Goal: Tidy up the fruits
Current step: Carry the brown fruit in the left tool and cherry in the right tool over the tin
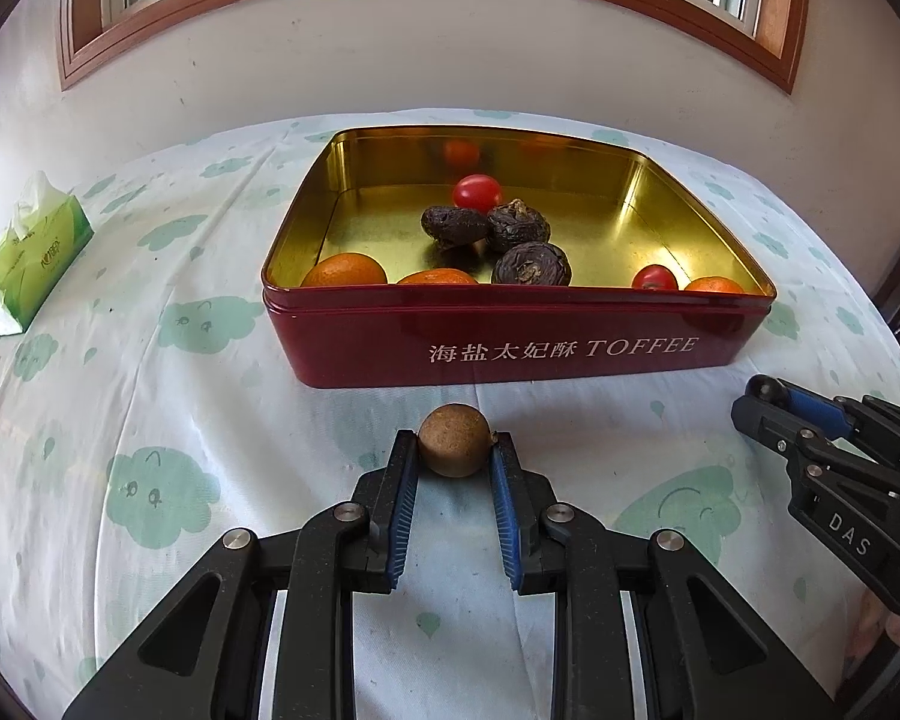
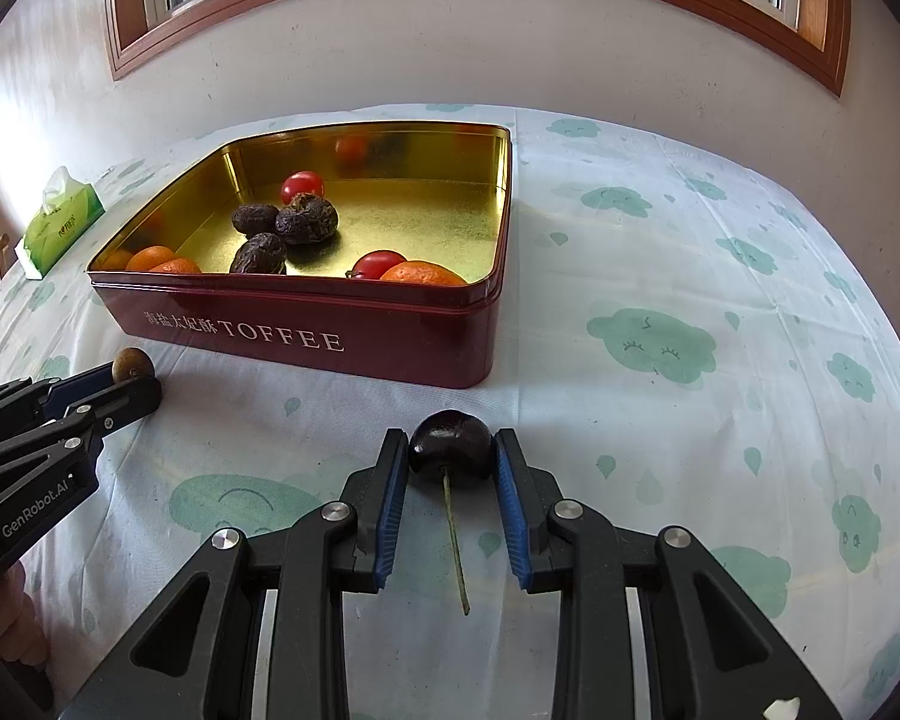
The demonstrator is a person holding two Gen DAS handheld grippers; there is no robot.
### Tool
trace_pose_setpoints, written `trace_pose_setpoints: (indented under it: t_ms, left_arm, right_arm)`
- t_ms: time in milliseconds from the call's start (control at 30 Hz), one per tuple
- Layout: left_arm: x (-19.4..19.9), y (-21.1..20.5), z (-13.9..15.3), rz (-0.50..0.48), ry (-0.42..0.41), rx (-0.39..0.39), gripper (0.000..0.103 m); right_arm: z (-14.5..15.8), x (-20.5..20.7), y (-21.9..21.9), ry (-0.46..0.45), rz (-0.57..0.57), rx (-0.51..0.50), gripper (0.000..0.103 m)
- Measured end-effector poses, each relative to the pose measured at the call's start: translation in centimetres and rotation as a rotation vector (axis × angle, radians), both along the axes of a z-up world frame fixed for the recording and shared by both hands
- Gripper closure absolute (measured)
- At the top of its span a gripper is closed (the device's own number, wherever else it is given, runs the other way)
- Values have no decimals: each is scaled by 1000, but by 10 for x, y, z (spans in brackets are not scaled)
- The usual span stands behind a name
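Cloud-print tablecloth (image 1: pixel 150 396), red TOFFEE tin (image 1: pixel 510 348) at centre holding oranges, tomatoes, dark wrinkled fruits. Left gripper (image 1: pixel 455 450) clamps brown longan (image 1: pixel 455 447) just before tin. Right gripper (image 2: pixel 450 450) clamps dark cherry (image 2: pixel 450 447), stem trailing back.

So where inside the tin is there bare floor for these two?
Tin: right-hand floor is bare, between the dark fruits and right wall; also the back-left corner. Crowded: the front wall, lined with oranges and a tomato, and the centre cluster.
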State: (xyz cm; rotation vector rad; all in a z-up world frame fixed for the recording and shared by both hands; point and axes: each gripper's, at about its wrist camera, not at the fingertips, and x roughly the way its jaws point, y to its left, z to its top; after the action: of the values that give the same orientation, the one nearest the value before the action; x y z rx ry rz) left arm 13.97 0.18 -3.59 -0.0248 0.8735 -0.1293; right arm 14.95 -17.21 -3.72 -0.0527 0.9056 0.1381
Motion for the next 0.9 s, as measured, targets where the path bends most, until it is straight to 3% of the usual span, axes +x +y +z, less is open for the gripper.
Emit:
trace_pose_setpoints:
  t_ms: [900]
  left_arm:
    - [-10,-3,0,32,-3,36,78]
  right_arm:
    - [0,-1,0,-1,-1,-4,77]
